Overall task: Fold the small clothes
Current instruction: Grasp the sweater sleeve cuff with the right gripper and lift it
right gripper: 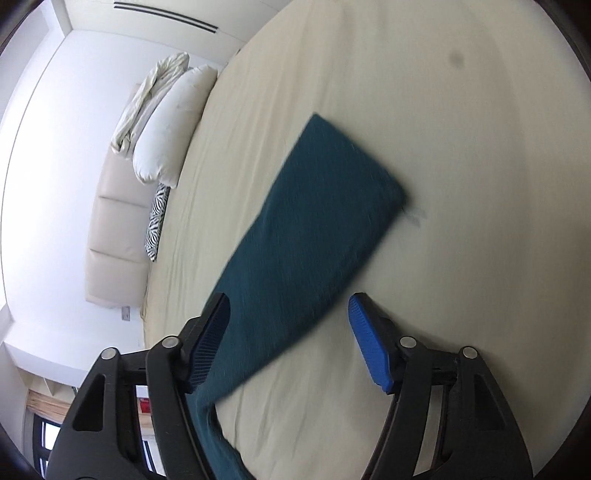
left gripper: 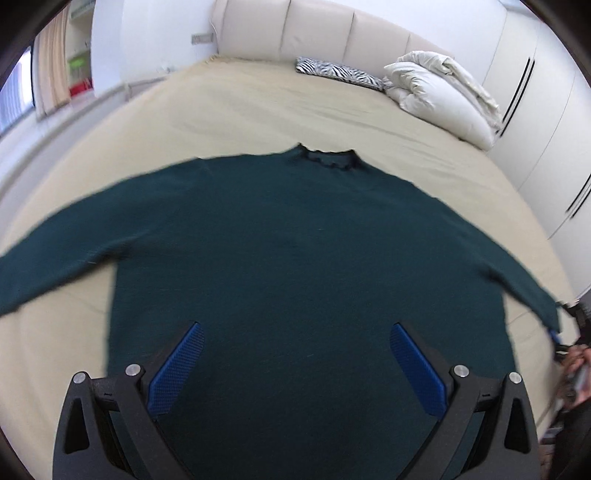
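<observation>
A dark green long-sleeved sweater (left gripper: 295,240) lies flat on the beige bed sheet (left gripper: 258,110), collar at the far side, both sleeves spread out. My left gripper (left gripper: 295,328) is open and empty, hovering over the sweater's lower body. In the right wrist view one sleeve (right gripper: 314,229) lies on the sheet, its cuff end pointing away. My right gripper (right gripper: 288,306) is open and empty just above that sleeve, which runs between the blue pads (right gripper: 369,350). The right gripper also shows at the sleeve end in the left wrist view (left gripper: 565,332).
A white duvet and pillow pile (left gripper: 443,96) and a zebra-print cushion (left gripper: 340,72) lie at the head of the bed by the padded headboard (left gripper: 314,33). White wardrobe doors (left gripper: 546,129) stand to the right. A small dark spot (right gripper: 456,59) marks the sheet.
</observation>
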The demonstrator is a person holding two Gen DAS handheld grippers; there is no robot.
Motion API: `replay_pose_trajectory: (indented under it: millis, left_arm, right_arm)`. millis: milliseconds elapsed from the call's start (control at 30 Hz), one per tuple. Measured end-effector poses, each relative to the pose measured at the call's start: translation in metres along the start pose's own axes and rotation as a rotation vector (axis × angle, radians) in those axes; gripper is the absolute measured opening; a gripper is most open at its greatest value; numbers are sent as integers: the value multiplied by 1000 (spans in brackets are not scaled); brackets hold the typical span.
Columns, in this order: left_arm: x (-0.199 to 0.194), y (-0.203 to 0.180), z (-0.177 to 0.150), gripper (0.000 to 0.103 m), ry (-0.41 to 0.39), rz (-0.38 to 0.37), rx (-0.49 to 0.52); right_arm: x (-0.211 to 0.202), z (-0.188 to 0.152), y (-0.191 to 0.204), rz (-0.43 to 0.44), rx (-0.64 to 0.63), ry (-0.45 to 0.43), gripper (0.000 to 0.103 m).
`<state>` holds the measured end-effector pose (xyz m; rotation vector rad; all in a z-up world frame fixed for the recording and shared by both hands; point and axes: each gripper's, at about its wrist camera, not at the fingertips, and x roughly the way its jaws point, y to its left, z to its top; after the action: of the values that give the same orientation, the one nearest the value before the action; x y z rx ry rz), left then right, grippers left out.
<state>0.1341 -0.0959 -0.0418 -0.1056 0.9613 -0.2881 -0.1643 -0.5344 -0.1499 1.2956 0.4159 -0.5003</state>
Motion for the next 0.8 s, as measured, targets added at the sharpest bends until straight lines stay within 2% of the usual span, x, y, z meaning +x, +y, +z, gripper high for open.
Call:
replay_pose_trajectory:
  millis: [67,100,167,233,333,433,533,600,700,767,800]
  left_arm:
    - [9,-2,6,98,7,-54,-19]
    - [14,-2,9,95,14,-88,-26]
    - [23,-2,13,89,35,-131,-45]
    - [31,-1,18,85,46,-173,-61]
    - [42,0,27,84,53,-234,-90]
    - [52,1,39,83,55,-298,-129]
    - [59,6,52,83,43,-359,-173]
    - [64,12,57,83,44,-408,-214]
    - [75,21,61,83,63,-477,-285]
    - [84,24,61,84,90,-528,-322]
    - [90,26,61,86,106,-557,-345]
  right_arm:
    - [8,15,-5,-11,5,-13,46]
    - [14,20,-6,-39,-4,-16,33]
    - [19,38,-5,-82,-52,-29,26]
    - [26,39,17,-131,-121,-38,11]
    - [30,29,67,-152,-253,-60,8]
    - [37,-2,141,-120,-471,-50,7]
    - [54,-68,223,-65,-775,-12,7]
    - [69,-130,266,-2,-967,48,7]
    - [97,-225,289,23,-1211,151,7]
    - [120,-279,283,6,-1312,240,7]
    - [130,-293,279,-1,-1335,284,7]
